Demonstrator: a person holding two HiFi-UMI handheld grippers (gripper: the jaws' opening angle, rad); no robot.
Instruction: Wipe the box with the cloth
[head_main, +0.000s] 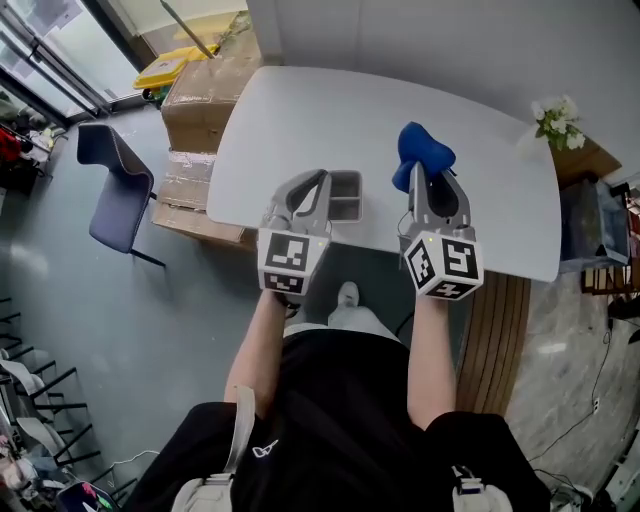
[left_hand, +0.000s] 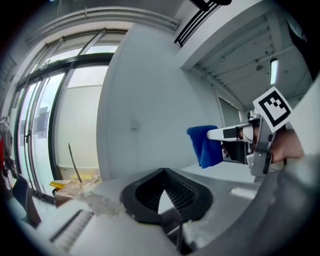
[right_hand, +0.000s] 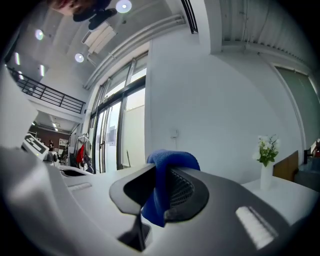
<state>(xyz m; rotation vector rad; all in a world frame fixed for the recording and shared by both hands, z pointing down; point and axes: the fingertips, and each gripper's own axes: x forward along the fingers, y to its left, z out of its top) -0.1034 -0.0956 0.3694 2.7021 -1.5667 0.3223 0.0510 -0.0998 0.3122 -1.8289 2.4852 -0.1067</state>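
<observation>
A small grey box (head_main: 347, 195) with open compartments lies on the white table (head_main: 300, 120), close to its near edge. My left gripper (head_main: 316, 183) hovers just left of the box and hides part of it. Its jaws are shut with nothing between them (left_hand: 164, 172). My right gripper (head_main: 428, 172) is right of the box, shut on a blue cloth (head_main: 420, 150). The cloth bulges above the jaws and hangs down between them (right_hand: 160, 172). In the left gripper view the cloth (left_hand: 204, 145) droops from the right gripper (left_hand: 220, 134).
Taped cardboard boxes (head_main: 205, 95) stand against the table's left side, with a blue chair (head_main: 118, 185) further left. A vase of white flowers (head_main: 555, 122) sits at the table's far right corner, beside a wooden cabinet (head_main: 585, 160). A wall runs behind the table.
</observation>
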